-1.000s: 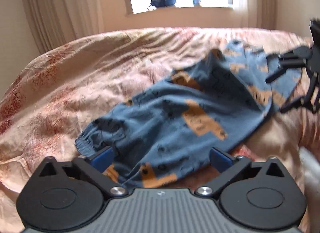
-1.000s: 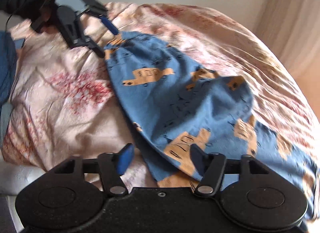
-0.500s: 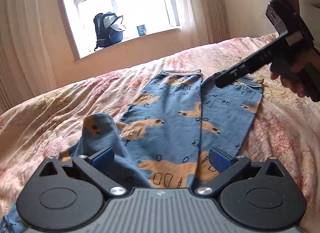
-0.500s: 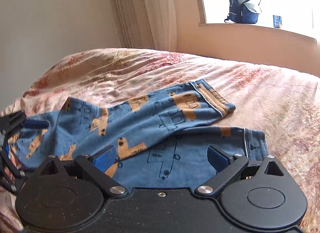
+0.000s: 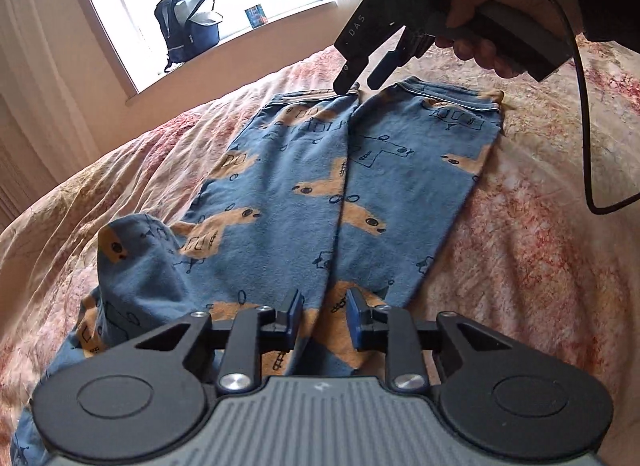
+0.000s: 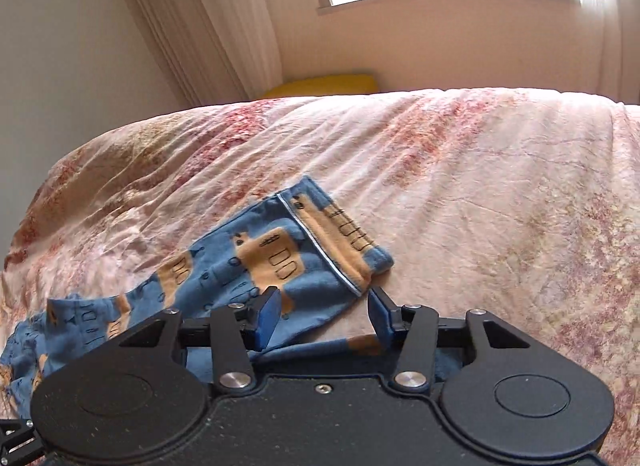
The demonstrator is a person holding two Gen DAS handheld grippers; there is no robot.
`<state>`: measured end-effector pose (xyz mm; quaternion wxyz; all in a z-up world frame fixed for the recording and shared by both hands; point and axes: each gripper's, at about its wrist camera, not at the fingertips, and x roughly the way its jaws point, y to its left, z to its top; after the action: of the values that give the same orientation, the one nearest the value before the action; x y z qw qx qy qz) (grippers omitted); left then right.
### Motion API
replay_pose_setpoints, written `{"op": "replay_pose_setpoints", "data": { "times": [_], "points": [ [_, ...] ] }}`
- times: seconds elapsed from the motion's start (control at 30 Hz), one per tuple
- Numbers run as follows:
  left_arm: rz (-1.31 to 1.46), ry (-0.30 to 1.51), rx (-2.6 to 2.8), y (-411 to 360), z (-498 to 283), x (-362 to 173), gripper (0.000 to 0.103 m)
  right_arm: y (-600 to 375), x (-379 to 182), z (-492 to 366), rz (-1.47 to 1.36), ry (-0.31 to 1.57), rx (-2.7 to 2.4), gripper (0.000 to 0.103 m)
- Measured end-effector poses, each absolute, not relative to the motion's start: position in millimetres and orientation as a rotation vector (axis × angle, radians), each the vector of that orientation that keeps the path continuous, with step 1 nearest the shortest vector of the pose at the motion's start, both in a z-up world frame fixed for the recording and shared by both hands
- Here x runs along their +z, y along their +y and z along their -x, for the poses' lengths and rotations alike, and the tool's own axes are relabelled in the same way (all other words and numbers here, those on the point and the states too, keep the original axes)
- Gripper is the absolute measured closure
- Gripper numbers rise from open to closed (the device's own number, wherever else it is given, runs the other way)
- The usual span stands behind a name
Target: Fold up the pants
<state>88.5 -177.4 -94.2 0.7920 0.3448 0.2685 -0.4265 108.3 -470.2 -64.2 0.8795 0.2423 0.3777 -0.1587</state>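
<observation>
Blue pants (image 5: 320, 193) with an orange animal print lie flat on the bed, both legs side by side, cuffs at the far end. My left gripper (image 5: 322, 316) is partly closed over the near edge of the fabric, with a gap between its blue pads. My right gripper (image 5: 362, 75) hovers over the far cuffs where the two legs meet. In the right wrist view the right gripper (image 6: 323, 316) is open, with one cuff (image 6: 332, 250) just beyond it and cloth under its pads.
The pink floral bedspread (image 5: 540, 225) covers the whole bed. A dark backpack (image 5: 188, 31) and a small box (image 5: 255, 15) stand on the window sill. A yellow cushion (image 6: 324, 85) lies behind the bed. A black cable (image 5: 584, 137) hangs from the right gripper.
My left gripper's jaws have narrowed from wide open. The right gripper has moved down to the far cuffs and its jaws have narrowed too. The pants now lie flatter.
</observation>
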Motion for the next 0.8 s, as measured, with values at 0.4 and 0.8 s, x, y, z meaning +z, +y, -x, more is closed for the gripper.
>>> {"op": "replay_pose_setpoints", "data": {
  "times": [0.4, 0.8],
  "points": [
    [-0.698, 0.65, -0.847, -184, -107, -87, 0.1, -490, -89, -118, -0.678, 0.764, -0.358, 0.07],
    [-0.606, 0.62, -0.891, -165, -109, -57, 0.102, -484, -38, -71, -0.68, 0.57, -0.365, 0.097]
  ]
}}
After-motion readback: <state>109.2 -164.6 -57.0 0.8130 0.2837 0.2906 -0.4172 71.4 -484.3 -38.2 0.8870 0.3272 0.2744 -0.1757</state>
